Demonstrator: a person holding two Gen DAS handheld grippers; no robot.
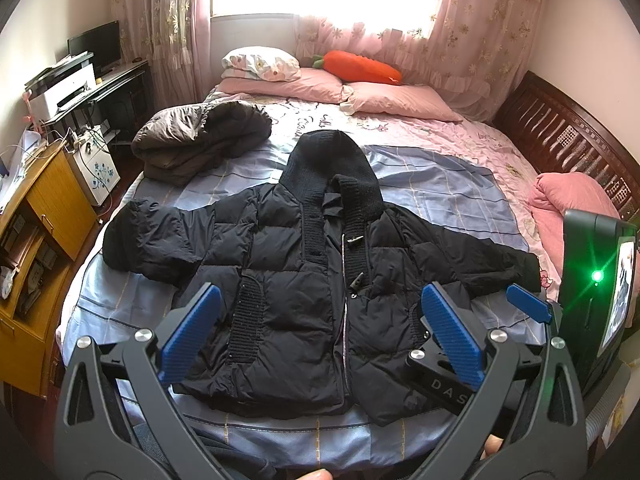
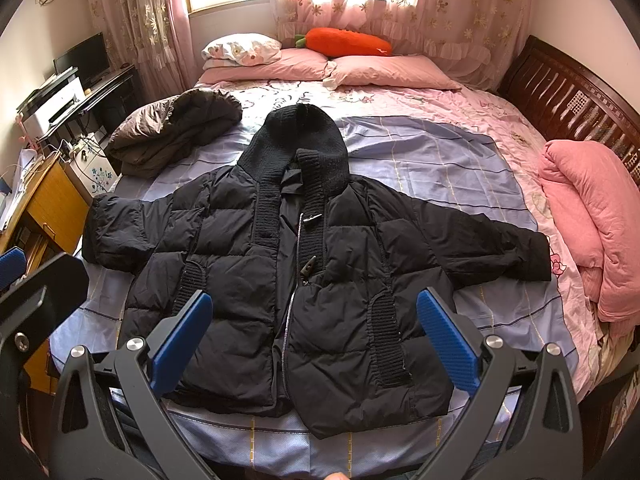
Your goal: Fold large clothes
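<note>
Black jacket [image 1: 320, 280] flat on bed — left tongs [image 1: 320, 340], right tongs [image 2: 316, 340] wide, above hem.

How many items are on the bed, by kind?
Jackets: 2, black hooded puffer jacket and folded brown jacket
Pillows: 3, two pink pillows and a floral pillow
Carrot plush: 1
Rolled pink quilt: 1
Total: 7
</note>
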